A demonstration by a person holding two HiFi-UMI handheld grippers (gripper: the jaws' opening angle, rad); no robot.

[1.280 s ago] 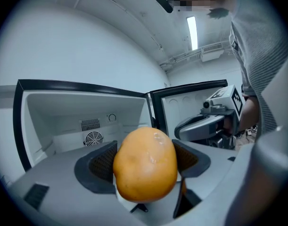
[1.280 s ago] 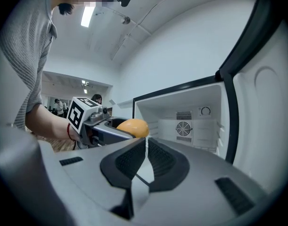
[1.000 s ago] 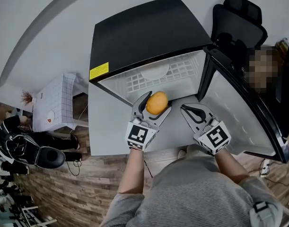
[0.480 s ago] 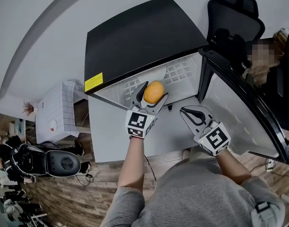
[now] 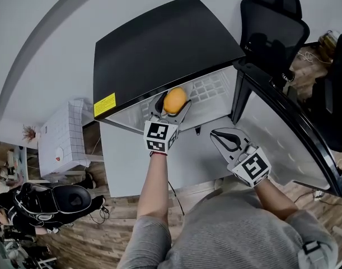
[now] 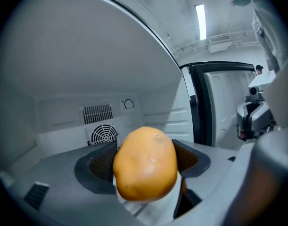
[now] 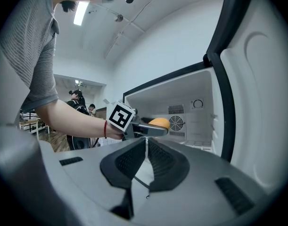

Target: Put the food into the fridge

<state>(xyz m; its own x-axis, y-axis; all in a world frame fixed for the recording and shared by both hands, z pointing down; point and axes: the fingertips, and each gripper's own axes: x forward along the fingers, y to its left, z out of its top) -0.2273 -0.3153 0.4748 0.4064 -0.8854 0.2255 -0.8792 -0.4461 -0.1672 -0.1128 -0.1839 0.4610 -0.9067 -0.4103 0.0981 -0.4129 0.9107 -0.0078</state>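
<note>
An orange-yellow fruit (image 5: 174,100) sits between the jaws of my left gripper (image 5: 172,102), which is shut on it and reaches into the open top compartment of the black fridge (image 5: 159,43). In the left gripper view the fruit (image 6: 145,164) fills the centre, with the white fridge interior and a round fan grille (image 6: 103,134) behind it. My right gripper (image 5: 228,139) hangs shut and empty in front of the fridge, beside the open door (image 5: 282,128). From the right gripper view, the left gripper (image 7: 148,128) with the fruit (image 7: 159,123) shows inside the fridge opening.
The fridge door stands open to the right, its white inner lining facing me. A black office chair (image 5: 271,21) is behind it. A white gridded box (image 5: 61,136) stands left of the fridge. A black bag (image 5: 47,198) and people (image 7: 78,100) are further off.
My left gripper has carried the fruit up and forward, from just outside the fridge opening to inside the compartment. The right gripper has stayed about where it was.
</note>
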